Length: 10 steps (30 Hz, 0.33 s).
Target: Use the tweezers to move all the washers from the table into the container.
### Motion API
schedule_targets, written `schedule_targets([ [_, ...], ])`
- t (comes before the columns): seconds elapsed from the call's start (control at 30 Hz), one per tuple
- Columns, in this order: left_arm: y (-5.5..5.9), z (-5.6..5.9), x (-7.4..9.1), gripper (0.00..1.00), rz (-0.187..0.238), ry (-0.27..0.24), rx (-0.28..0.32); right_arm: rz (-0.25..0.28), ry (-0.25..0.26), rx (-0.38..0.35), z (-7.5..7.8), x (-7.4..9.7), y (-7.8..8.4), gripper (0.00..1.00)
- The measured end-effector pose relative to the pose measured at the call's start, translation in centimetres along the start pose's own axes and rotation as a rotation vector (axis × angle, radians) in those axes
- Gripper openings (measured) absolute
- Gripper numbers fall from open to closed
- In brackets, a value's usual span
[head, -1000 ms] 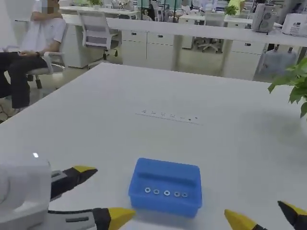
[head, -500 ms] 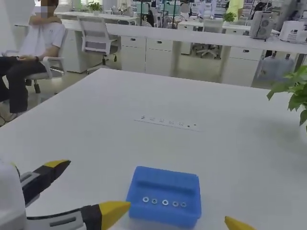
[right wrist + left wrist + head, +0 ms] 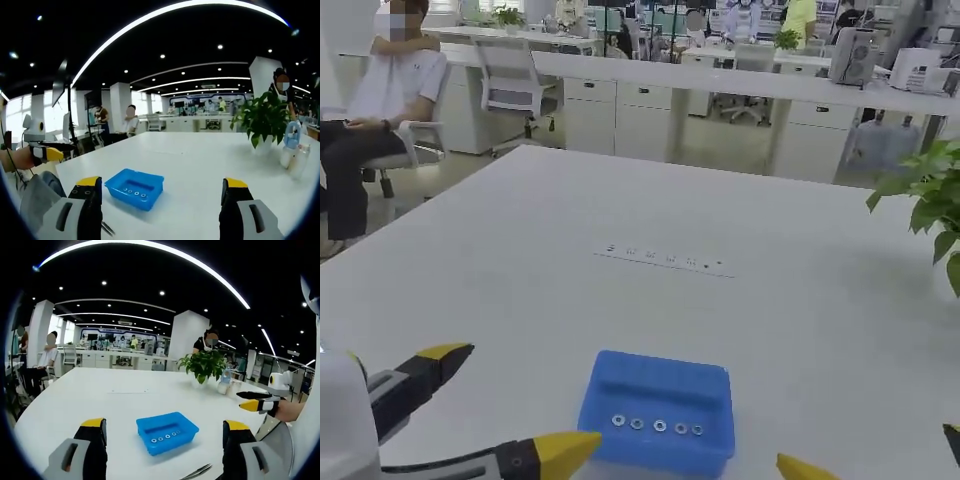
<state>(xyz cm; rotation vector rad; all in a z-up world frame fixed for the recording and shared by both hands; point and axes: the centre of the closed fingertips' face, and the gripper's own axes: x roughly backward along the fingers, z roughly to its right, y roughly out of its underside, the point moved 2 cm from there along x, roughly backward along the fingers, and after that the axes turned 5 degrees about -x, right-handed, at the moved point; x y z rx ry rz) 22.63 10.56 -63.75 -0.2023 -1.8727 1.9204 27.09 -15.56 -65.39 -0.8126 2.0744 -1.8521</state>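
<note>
My left claw (image 3: 164, 424) and right claw (image 3: 161, 182) both hang wide open, holding nothing. Five washers (image 3: 659, 426) already sit in the blue container (image 3: 620, 380). The tweezers (image 3: 199, 471) lie on its near side, between the claws.

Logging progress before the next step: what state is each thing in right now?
Container: upright, open top, washers inside.
Washers: five in a row on the container's floor.
Tweezers: lying on the table, not held.
Left gripper: open, empty.
Right gripper: open, empty.
</note>
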Motion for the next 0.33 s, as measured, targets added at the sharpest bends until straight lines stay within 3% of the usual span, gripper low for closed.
schedule_targets([
  [0.33, 0.61, -0.03, 0.22, 0.99, -0.024, 0.000, -0.015, -0.040, 0.002, -0.015, -0.10, 0.01, 0.94, 0.97],
])
